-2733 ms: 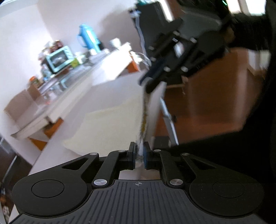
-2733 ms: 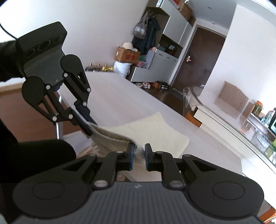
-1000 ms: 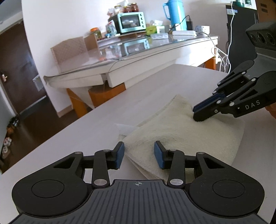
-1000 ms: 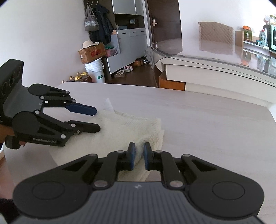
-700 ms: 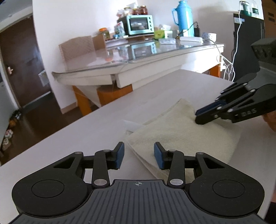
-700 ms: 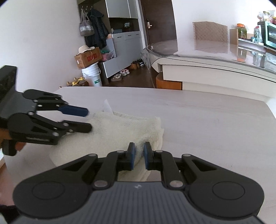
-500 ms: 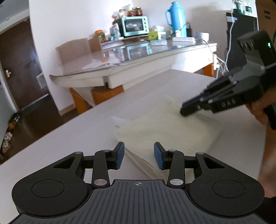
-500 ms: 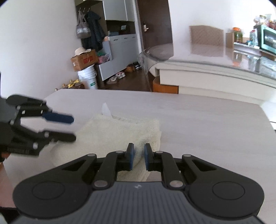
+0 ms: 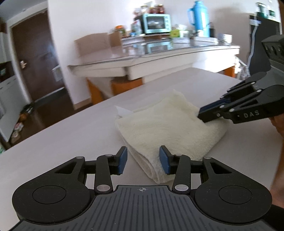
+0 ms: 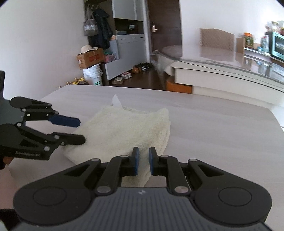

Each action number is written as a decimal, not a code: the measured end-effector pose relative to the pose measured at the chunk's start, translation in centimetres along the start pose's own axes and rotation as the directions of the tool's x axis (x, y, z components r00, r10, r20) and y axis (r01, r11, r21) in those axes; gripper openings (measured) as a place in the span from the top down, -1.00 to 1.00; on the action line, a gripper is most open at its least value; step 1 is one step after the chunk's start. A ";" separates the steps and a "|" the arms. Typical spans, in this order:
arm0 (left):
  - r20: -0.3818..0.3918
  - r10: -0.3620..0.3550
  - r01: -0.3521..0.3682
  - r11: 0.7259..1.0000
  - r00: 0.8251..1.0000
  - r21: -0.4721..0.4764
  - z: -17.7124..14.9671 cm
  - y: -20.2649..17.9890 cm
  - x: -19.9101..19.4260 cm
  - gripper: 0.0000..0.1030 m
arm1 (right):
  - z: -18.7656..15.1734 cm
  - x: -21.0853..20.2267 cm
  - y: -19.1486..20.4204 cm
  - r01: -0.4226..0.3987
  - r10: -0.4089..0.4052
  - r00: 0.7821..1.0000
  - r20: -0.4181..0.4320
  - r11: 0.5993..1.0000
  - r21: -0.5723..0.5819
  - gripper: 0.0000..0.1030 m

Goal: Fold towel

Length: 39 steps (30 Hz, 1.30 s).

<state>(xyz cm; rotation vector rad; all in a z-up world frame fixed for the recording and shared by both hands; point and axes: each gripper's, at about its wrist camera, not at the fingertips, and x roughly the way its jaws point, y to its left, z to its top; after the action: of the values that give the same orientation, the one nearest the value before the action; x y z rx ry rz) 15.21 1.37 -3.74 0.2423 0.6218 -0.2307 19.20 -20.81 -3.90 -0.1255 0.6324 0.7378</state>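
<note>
A cream towel point(image 9: 166, 128) lies folded in layers on the pale table point(image 9: 62, 142); it also shows in the right wrist view point(image 10: 124, 131). My left gripper point(image 9: 142, 160) is open over the towel's near folded corner, holding nothing; in the right wrist view it point(image 10: 80, 130) sits at the towel's left edge. My right gripper point(image 10: 143, 160) is nearly closed, with a narrow gap over the towel's near corner. In the left wrist view it point(image 9: 201, 113) rests against the towel's right side. A white label point(image 10: 116, 101) sticks out at the towel's far edge.
A glass-topped counter point(image 9: 159, 53) stands beyond the table with a teal toaster oven point(image 9: 156, 24) and a blue thermos point(image 9: 199, 16). A cardboard box on a white bucket point(image 10: 90, 68), a coat rack and a dark door point(image 10: 165, 26) are at the far wall.
Both grippers carried a towel edge over and laid it down, folding the towel. My left gripper opened and let go. My right gripper's jaws have parted slightly. The towel now lies folded.
</note>
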 end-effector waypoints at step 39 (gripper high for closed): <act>-0.044 0.099 -0.106 0.966 0.994 -0.236 -4.3 2.5 -6.0 -0.80 | -1.9 -4.3 4.3 0.082 -0.085 0.996 0.014 0.989 0.123 -0.41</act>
<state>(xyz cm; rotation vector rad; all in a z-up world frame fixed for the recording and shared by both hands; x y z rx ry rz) 8.82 5.80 -3.15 0.0458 0.6608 -0.0510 12.93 -20.78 -2.48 -0.0315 0.6482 0.6172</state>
